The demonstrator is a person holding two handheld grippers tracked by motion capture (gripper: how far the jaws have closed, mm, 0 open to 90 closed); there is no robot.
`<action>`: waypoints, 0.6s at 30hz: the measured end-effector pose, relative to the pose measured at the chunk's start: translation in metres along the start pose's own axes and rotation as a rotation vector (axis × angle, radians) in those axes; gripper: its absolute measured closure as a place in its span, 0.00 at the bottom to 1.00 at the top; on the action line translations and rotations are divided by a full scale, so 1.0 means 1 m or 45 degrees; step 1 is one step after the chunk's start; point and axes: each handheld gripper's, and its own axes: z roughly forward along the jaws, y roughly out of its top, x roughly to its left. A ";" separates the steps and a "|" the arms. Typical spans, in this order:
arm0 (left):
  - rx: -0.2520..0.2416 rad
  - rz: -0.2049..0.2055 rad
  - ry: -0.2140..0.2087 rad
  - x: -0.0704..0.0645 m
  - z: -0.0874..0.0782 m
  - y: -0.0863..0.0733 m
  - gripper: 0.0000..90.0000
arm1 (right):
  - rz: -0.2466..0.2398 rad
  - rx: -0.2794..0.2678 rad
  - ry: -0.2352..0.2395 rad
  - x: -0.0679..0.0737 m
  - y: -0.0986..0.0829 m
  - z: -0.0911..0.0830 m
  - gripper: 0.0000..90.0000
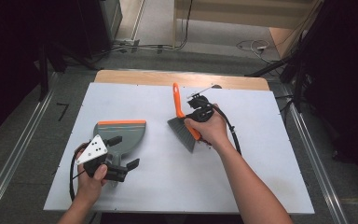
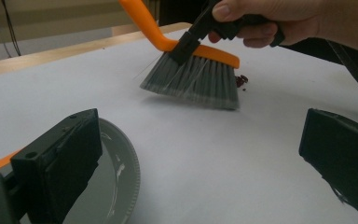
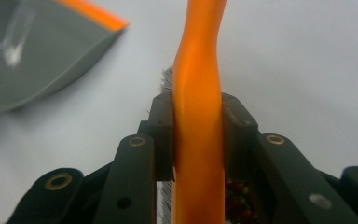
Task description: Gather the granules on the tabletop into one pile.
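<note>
brush (image 1: 182, 122), orange handle w/ grey bristles, is clenched in the right tool (image 1: 196, 113) near the middle of the white tabletop (image 1: 242, 182). in the right gripper view the jaws pinch the orange handle from both sides, firm grip. bristle tips look down at or just above the tabletop, head tilted; can't tell if they actually touch.

dustpan (image 1: 122, 135), grey w/ orange lip, lies flat on the tabletop to the left of the brush, well apart from it. left tool (image 1: 121, 152) sits at the pan's handle end, jaws spread wide either side of it, released, not gripping anything yet. left gripper view has the pan's round handle end by one jaw.

debris (image 2: 241, 80): small dark red crumbs lie just beside the bristles on the side away from the pan, seen in the left gripper view; too small to say what they are.

progress, as a judgement: early-mid. brush is picked up and set by the crumbs, so the grab part is done. left to do: close the left tool on the pan handle, bring pan lip closer, sweep crumbs across the gap into the pan. nothing is in the pan yet as far as i can see.
</note>
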 end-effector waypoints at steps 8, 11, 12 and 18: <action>0.002 0.001 -0.002 0.000 0.000 0.000 0.00 | 0.231 0.003 -0.064 -0.031 -0.013 -0.004 0.75; 0.010 0.008 -0.002 0.000 0.001 0.000 0.00 | 0.287 0.006 -0.071 -0.039 -0.020 -0.010 0.75; 0.012 0.009 -0.001 -0.001 0.001 0.000 0.00 | 0.296 0.002 -0.072 -0.042 -0.022 -0.012 0.75; 0.009 0.008 -0.002 -0.002 0.002 0.000 0.00 | 0.347 -0.007 -0.089 -0.050 -0.031 -0.020 0.75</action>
